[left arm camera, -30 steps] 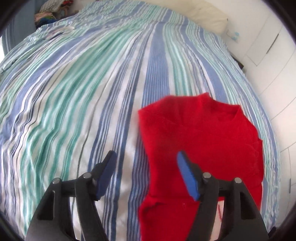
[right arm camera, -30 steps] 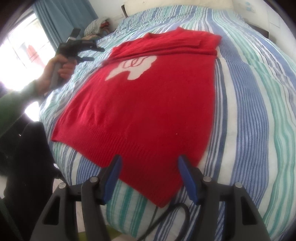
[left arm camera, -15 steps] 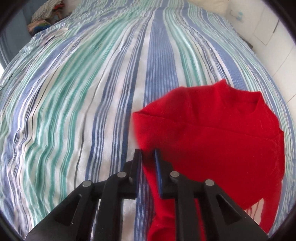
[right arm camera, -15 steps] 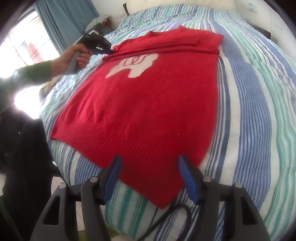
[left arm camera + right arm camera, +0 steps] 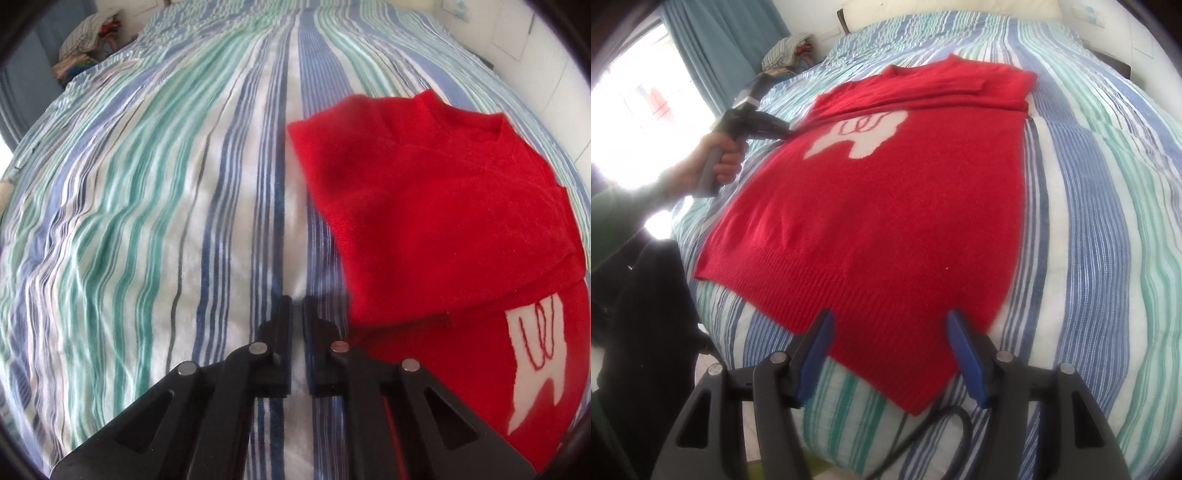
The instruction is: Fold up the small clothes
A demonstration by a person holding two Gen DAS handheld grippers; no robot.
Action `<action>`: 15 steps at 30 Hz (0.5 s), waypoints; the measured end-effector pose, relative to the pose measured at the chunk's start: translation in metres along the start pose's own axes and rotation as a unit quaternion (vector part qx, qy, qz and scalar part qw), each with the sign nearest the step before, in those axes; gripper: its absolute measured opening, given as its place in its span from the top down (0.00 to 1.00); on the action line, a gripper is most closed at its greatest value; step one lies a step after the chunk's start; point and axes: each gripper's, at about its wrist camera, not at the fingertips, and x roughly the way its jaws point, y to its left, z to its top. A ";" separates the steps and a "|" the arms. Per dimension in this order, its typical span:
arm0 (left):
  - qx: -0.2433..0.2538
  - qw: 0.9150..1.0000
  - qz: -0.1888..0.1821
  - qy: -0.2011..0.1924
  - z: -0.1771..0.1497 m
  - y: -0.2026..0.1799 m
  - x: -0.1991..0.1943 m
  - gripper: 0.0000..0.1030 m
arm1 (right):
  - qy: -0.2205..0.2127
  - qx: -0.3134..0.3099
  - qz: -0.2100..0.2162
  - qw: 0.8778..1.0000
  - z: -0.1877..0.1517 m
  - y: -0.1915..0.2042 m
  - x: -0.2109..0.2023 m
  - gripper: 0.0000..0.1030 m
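On the striped bed (image 5: 1108,206) lies the red sweater (image 5: 886,206), front up and spread flat, its ribbed hem toward me near the mattress edge and its collar toward the pillow end; I judge it is laid this way so each side can be turned inward along a straight line. Both sleeves already lie folded across the chest just above the white shape (image 5: 860,136) knitted into the front, which keeps them out of the way of the next fold. My left hand-held gripper (image 5: 297,310) points steeply down beside the sweater's shoulder edge; its jaws are closing and are nearly together, and in the left wrist view the narrow gap between them shows only bedcover stripes, with the red cloth just to the right and not between them, so I judge I have caught nothing there. My right hand-held gripper (image 5: 890,354) hangs spread over the hem corner, the blue pads (image 5: 964,354) straddling the ribbing without touching it, ready, I think, to take that corner once the far end is gripped. A black cable (image 5: 923,432) runs under the hem corner at the bed edge. As for writing, the white shape carries red looping stitches, but I cannot read them as letters, and I see no brand label.
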 end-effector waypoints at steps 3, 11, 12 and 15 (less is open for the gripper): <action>-0.003 1.000 -0.015 -0.020 -0.011 0.001 -0.025 0.54 | -0.009 -0.001 -0.001 1.000 0.001 0.001 -0.004 0.40; 0.025 0.998 0.009 -0.051 -0.062 -0.023 -0.083 0.19 | -0.035 0.003 -0.015 0.999 0.005 -0.001 -0.017 0.40; 0.030 0.998 0.018 -0.055 -0.067 -0.030 -0.088 0.18 | -0.039 0.003 -0.018 0.999 0.006 -0.002 -0.019 0.40; 0.041 0.996 0.045 -0.068 -0.079 -0.043 -0.107 0.13 | -0.058 0.004 -0.039 0.998 0.009 -0.007 -0.032 0.40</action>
